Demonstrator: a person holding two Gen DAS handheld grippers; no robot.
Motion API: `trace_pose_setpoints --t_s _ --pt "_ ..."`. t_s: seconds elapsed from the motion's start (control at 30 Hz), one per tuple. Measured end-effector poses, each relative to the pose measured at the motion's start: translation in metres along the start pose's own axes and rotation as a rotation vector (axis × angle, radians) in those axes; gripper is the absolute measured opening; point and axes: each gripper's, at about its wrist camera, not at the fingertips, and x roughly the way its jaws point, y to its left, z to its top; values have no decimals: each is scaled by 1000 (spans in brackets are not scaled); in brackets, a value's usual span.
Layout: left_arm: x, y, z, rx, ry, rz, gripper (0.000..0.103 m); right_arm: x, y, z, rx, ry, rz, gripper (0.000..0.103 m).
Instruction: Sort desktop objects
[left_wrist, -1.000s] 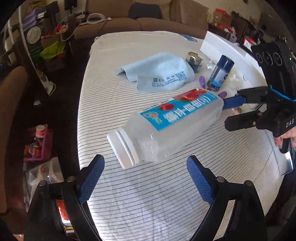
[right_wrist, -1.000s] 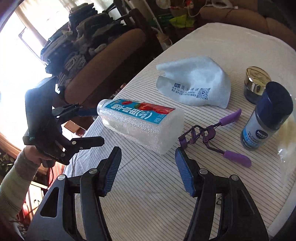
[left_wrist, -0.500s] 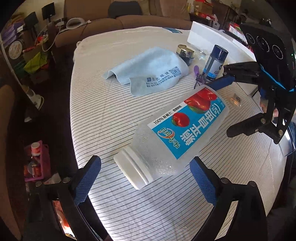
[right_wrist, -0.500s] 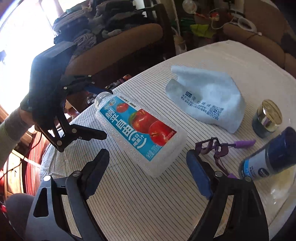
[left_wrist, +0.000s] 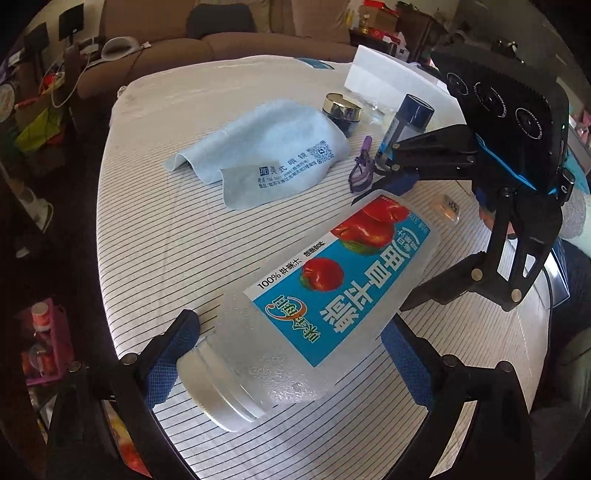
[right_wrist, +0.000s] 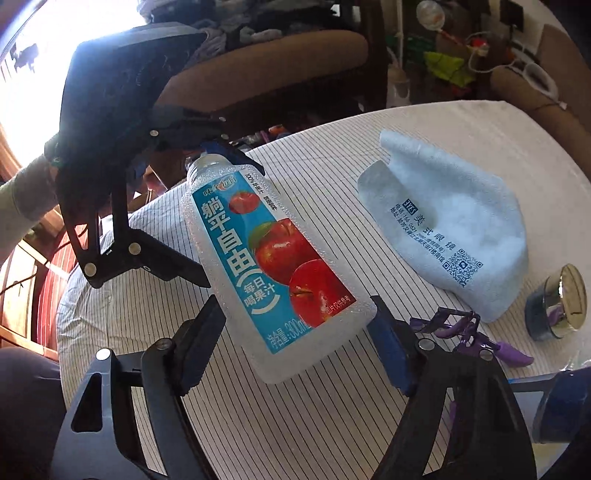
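**Q:** Left jaws, state?

**Op:** I read the left gripper (left_wrist: 290, 354) as spread wide, straddling the cap end of the juice bottle (left_wrist: 317, 306). One pad sits just beside the white cap (left_wrist: 216, 391); I cannot tell if it touches. The other pad stands a little apart from the bottle's body.

**Q:** Right jaws?

**Op:** The right gripper (right_wrist: 295, 343) is at the bottle's base end, and its jaws are closing. The base lies between the pads; whether they press on it, I cannot tell. Seen from the left wrist, the same gripper's fingers bracket the far end of the bottle.

**Q:** Where is the bottle?

**Op:** Lying on its side on the striped tablecloth (left_wrist: 155, 258), label up, one gripper at each end.

**Q:** Beyond the jaws?

**Op:** Just beyond the right jaws, a purple eyelash curler (right_wrist: 465, 332). Past it, a small dark jar with a gold lid (right_wrist: 561, 302), upright. A light blue cloth (right_wrist: 454, 229) lies crumpled further out, printed text and a QR code showing. From the left wrist, a blue-capped bottle (left_wrist: 406, 125) stands behind the curler, near the jar. A sleeve (right_wrist: 22, 206) shows behind the left gripper.
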Motion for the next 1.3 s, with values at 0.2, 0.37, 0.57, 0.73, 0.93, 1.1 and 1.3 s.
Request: trace_pose_setpoints --t_s 0.2,0.37,0.57,0.73,0.93,1.1,1.3 --pt "-13 -22 -2 10 -4 -5 100 -13 12 -10 2 -31 -8 75" --pt "-43 -58 11 65 -20 -10 95 -45 21 -15 -16 -59 -23 75" --pt "-77 -128 56 166 -74 -59 94 -129 28 -30 -32 -137 -50 75" --pt "-73 -199 105 263 -98 -118 92 -208 28 -60 -40 -183 -101 73" --pt "-29 -262 127 337 -10 -137 89 -263 6 -111 22 -171 -162 73" --pt "-17 -303 132 394 28 -130 87 -283 3 -154 55 -171 -173 73" --pt "-19 -340 173 475 19 -122 87 -327 -13 -185 104 -232 -198 73"
